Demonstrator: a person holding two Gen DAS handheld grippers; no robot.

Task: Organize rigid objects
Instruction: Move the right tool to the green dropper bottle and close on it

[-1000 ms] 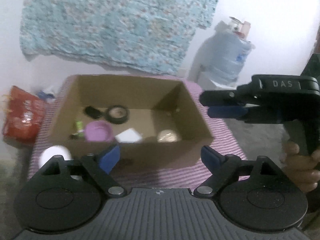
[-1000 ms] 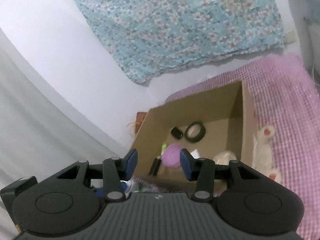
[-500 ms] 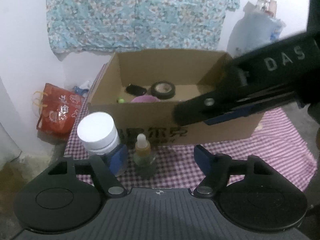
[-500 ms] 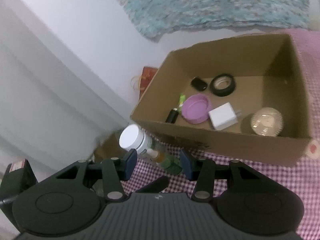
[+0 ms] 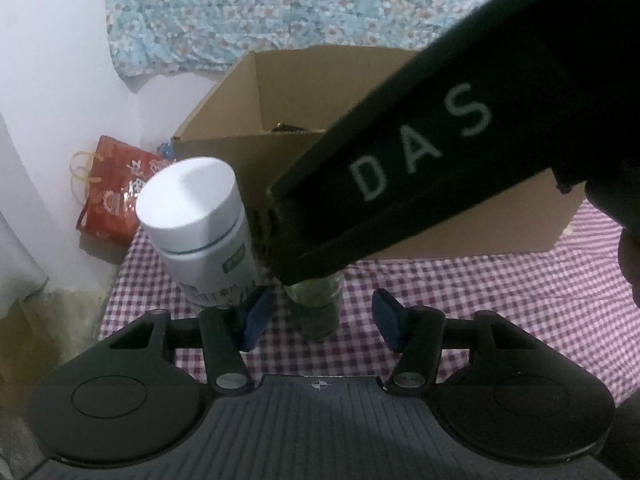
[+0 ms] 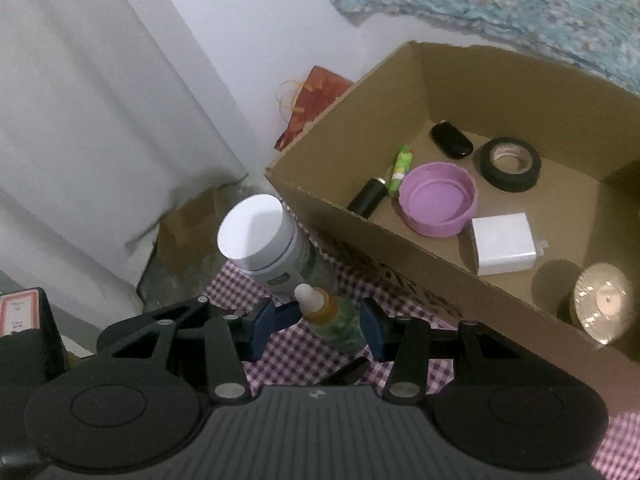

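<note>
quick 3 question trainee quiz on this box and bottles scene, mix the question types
1. True or false: the white-capped jar stands inside the cardboard box.
2. Which lies in the box? A purple lid B spoon C mug
3. Fill in: the dropper bottle stands between the ___ gripper's open fingers.

Key: 1 false, it stands outside on the checked cloth; 2 A; 3 right.
</note>
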